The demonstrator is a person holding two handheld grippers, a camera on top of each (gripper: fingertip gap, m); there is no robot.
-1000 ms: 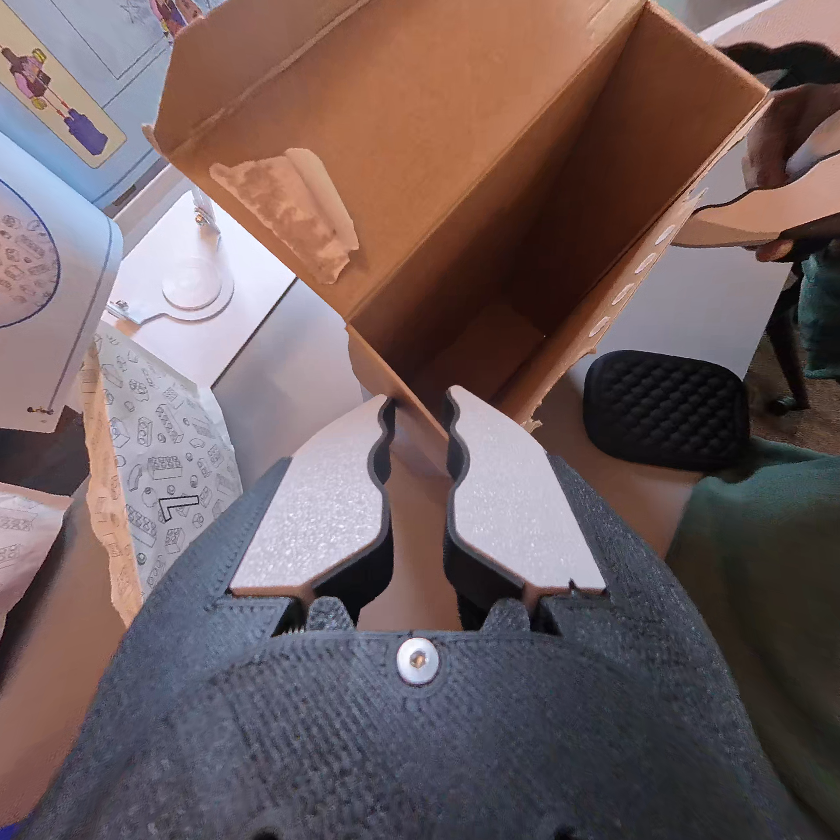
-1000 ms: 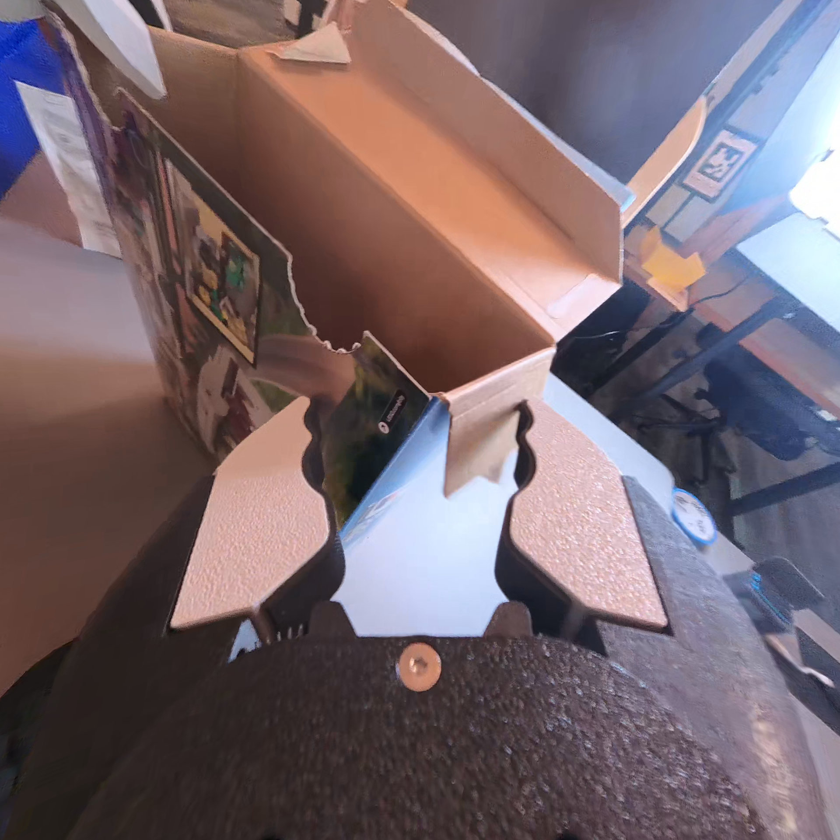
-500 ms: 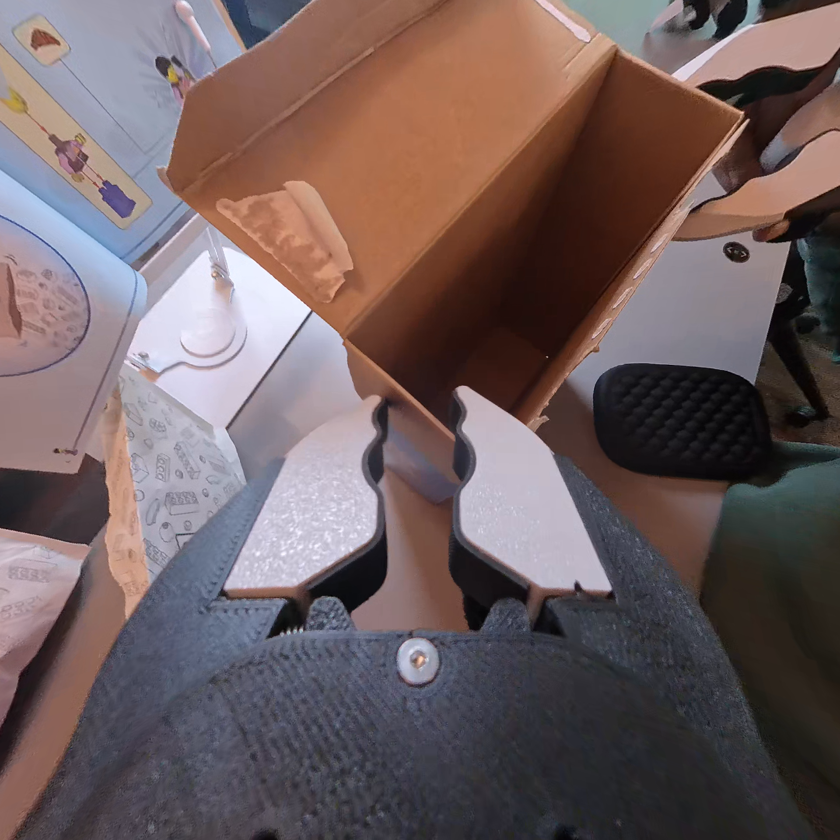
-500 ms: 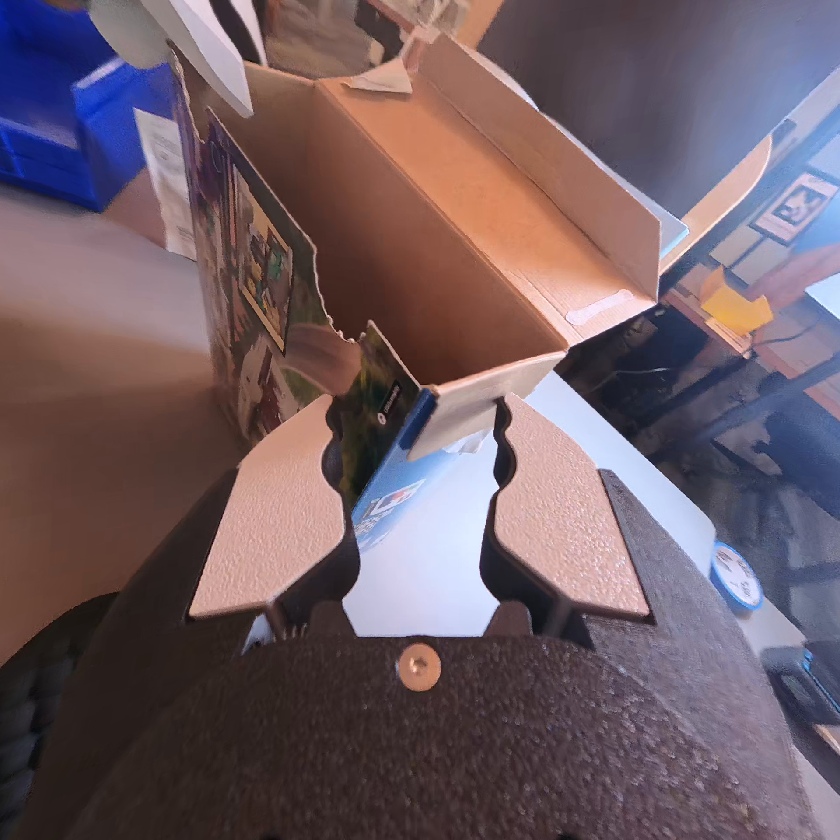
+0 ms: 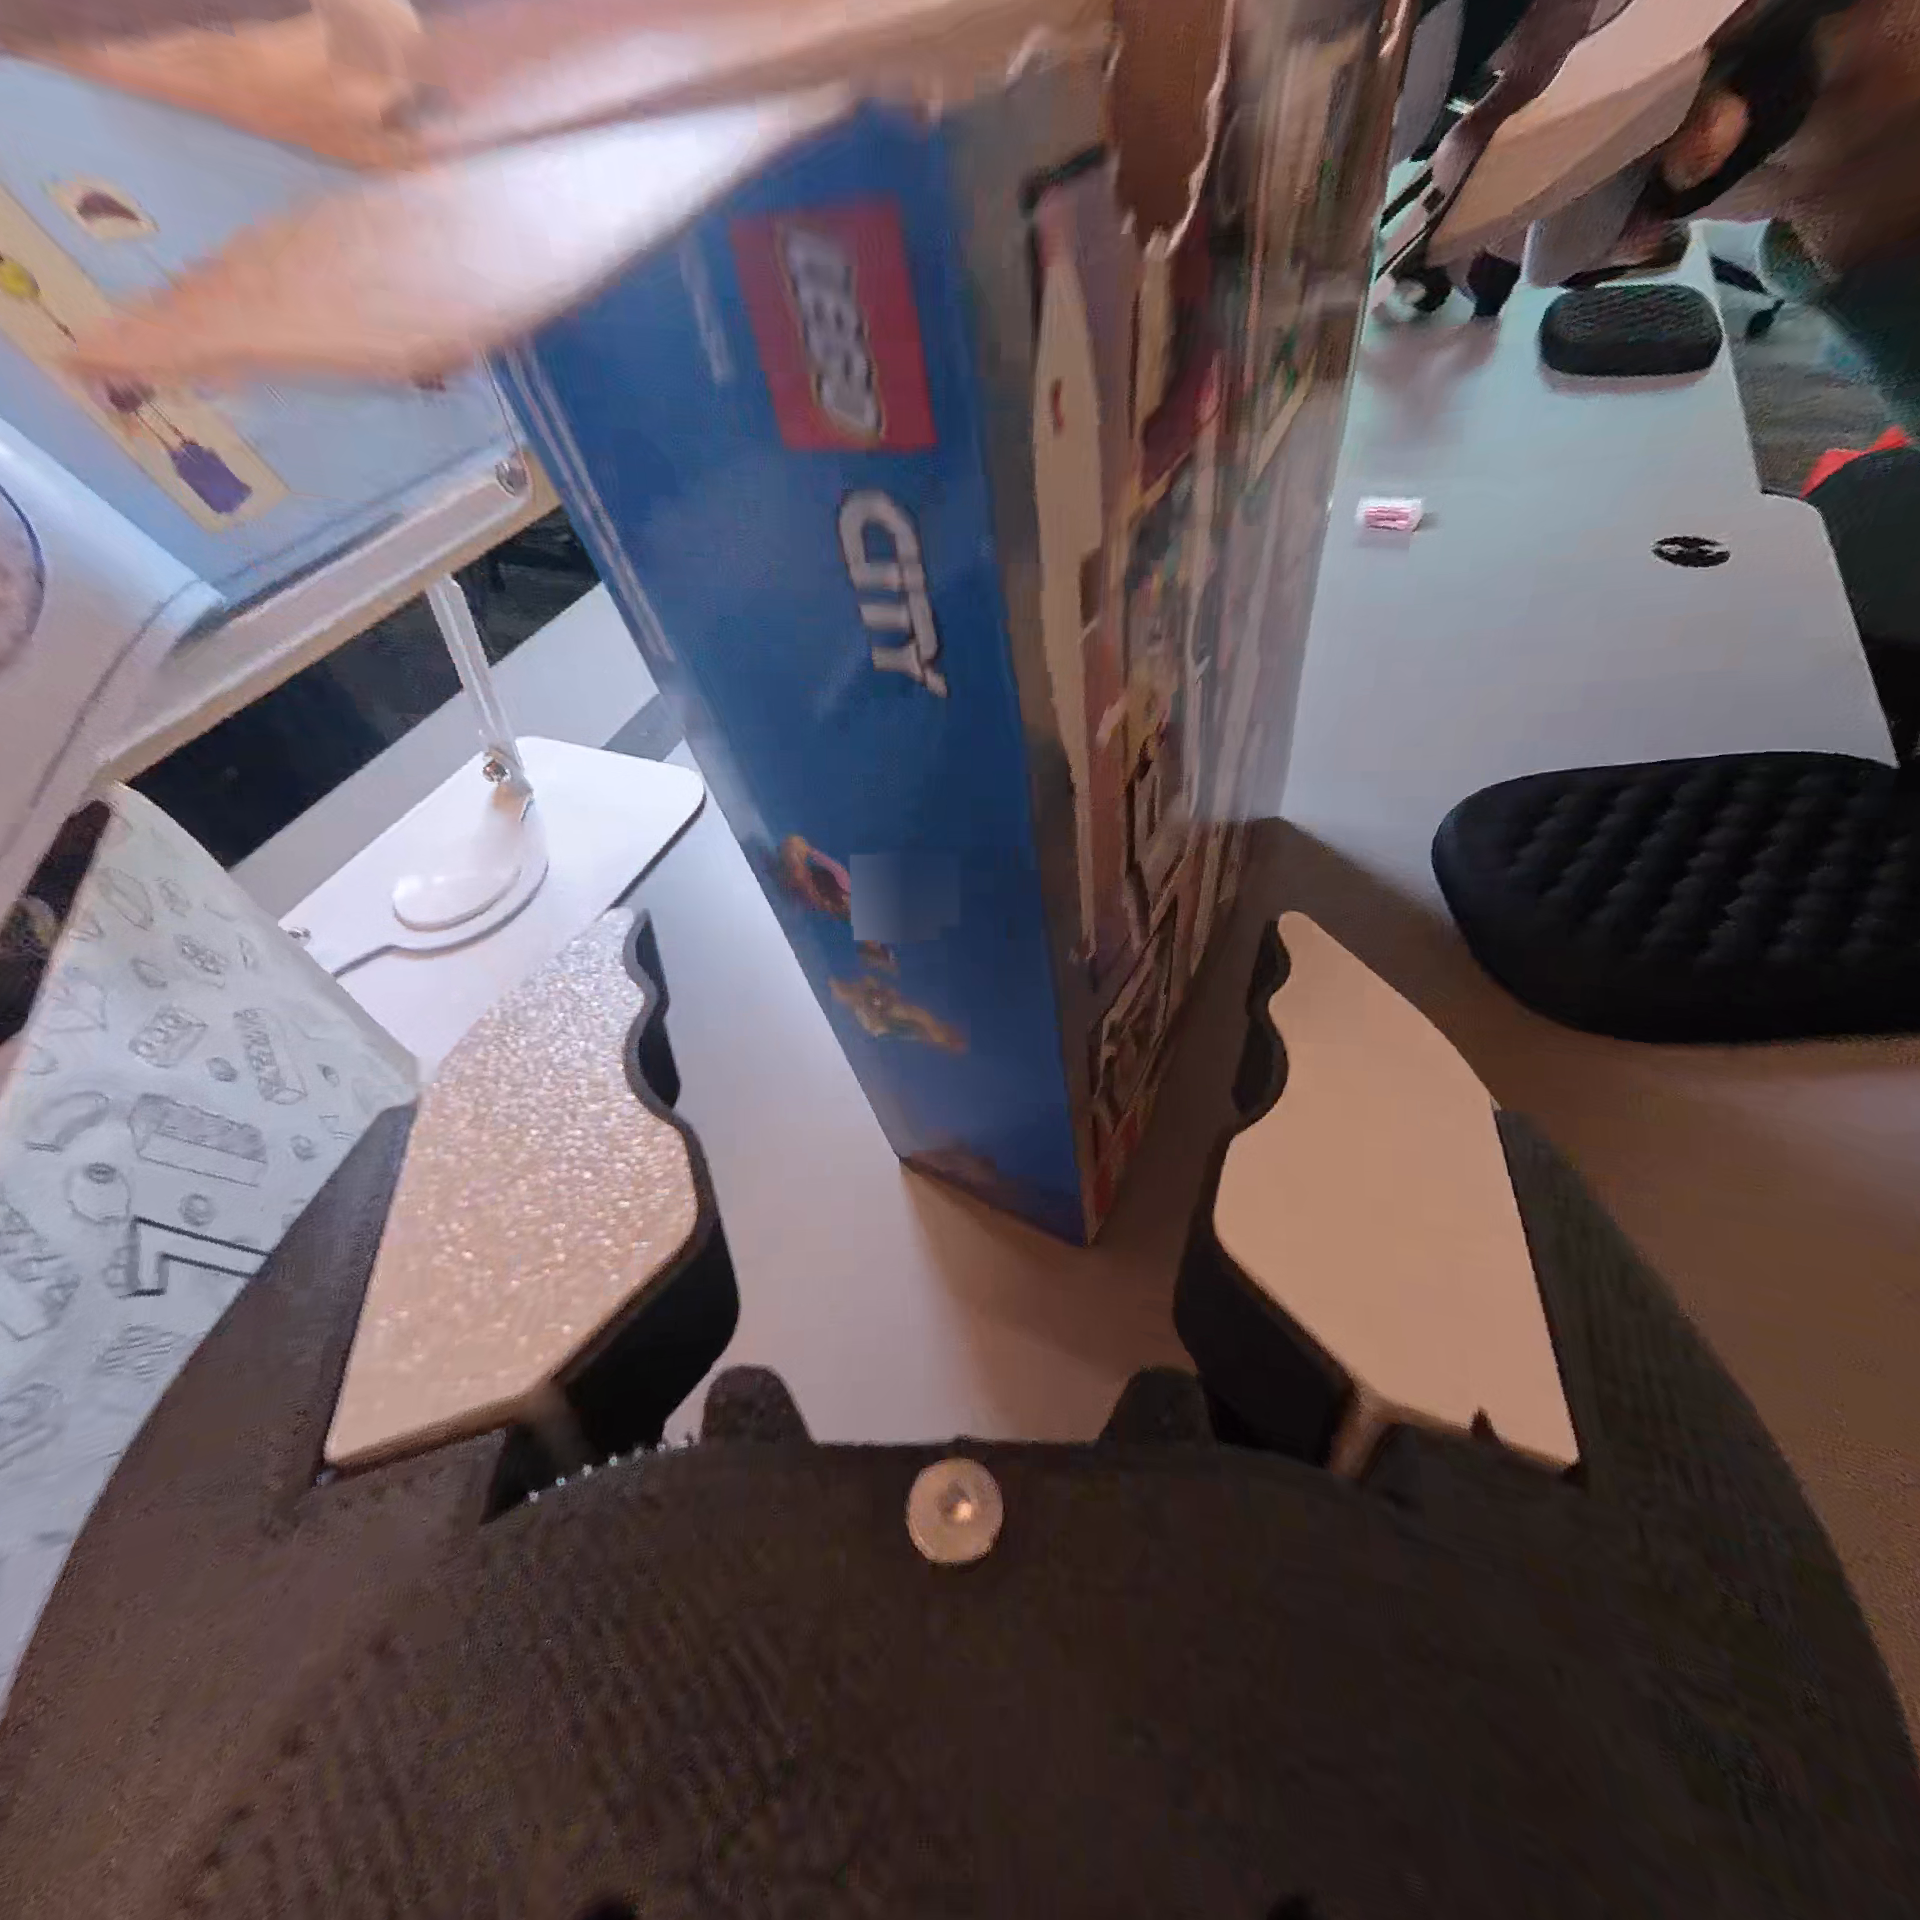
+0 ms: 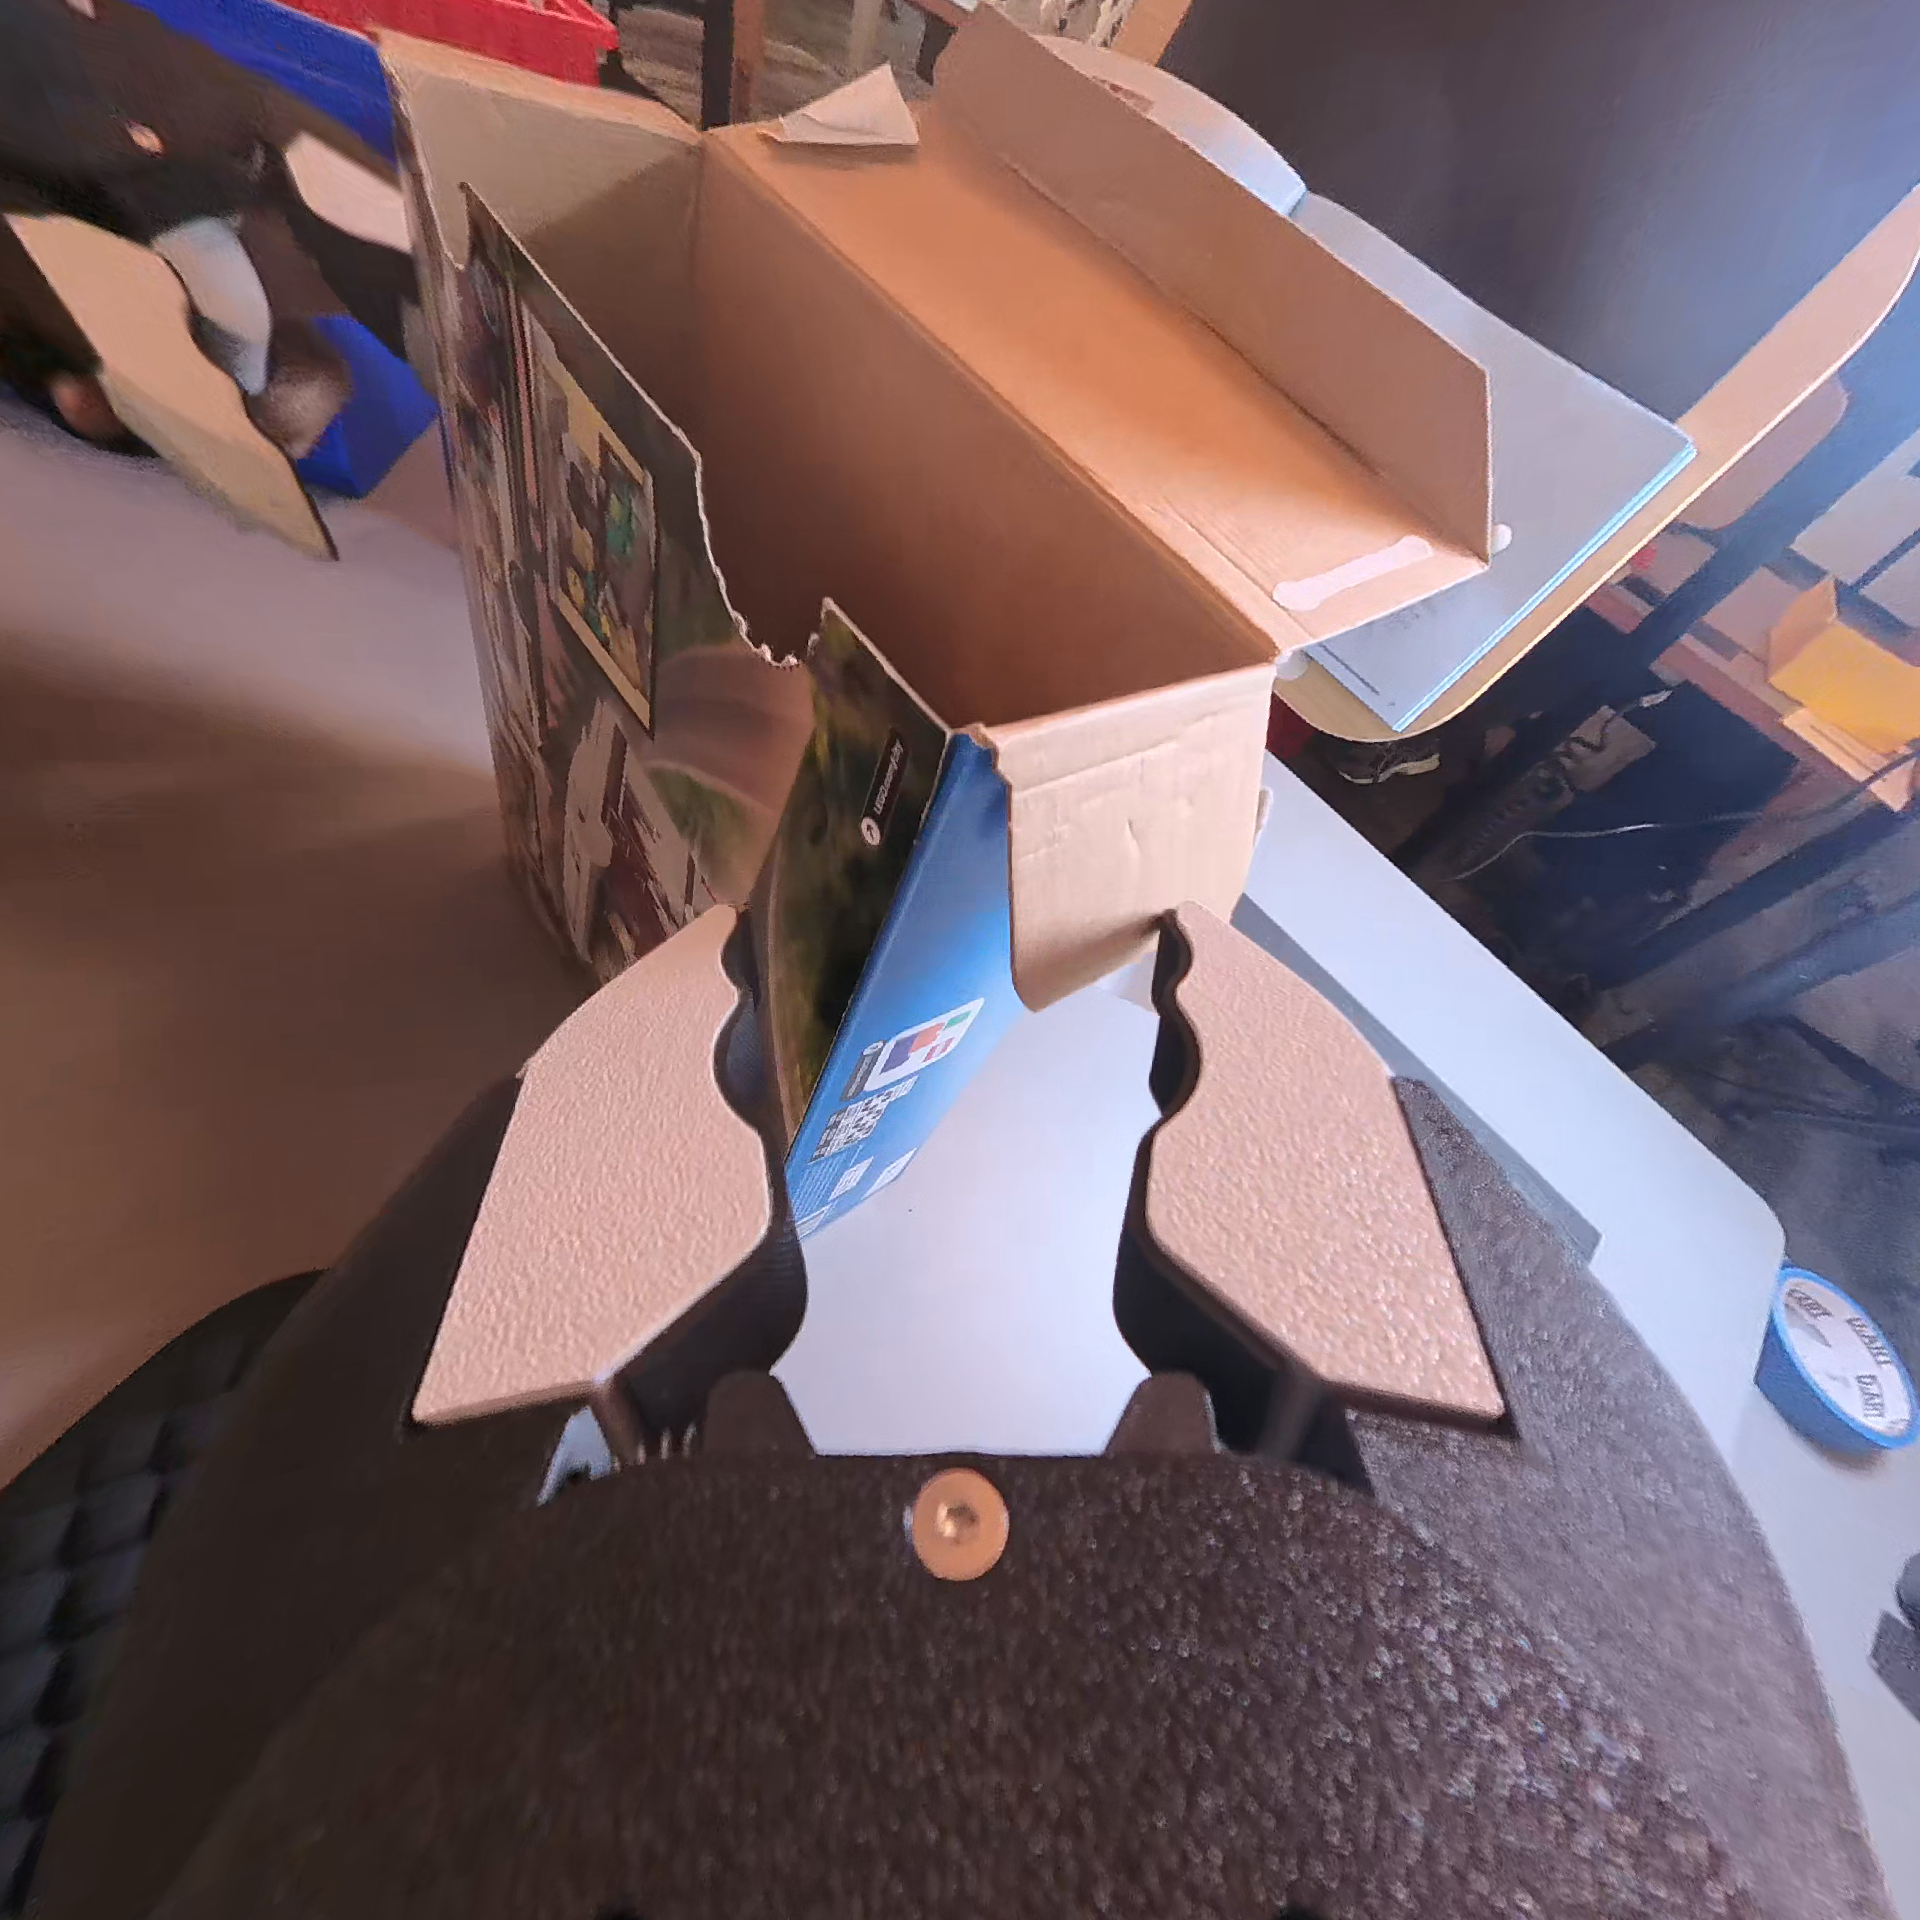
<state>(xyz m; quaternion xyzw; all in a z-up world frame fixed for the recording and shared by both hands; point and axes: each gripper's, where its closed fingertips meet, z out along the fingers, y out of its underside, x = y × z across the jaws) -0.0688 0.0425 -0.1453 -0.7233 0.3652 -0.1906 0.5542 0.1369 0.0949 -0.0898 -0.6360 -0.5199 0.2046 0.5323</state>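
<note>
An opened toy-brick box stands upright on the pale table. In the left wrist view its blue narrow side faces me, blurred by motion. My left gripper is wide open in front of it, and neither of its fingers touches the box. In the right wrist view the box shows its bare brown inside with the lid flap up. My right gripper is open around the near end. The end flap reaches one fingertip, but the pads do not press on the box. The left gripper shows far left.
A black padded rest lies right of the box. A white paper bag printed with bricks and a white stand are at the left. A blue tape roll sits near the table's right edge. A blue bin stands behind. The black padded rest is about 25 cm from both grippers' fingertips.
My left gripper let go of the box's cardboard edge, opened wide and drew back. The box went from tilted to upright. My right gripper's fingers stayed around the box's end.
</note>
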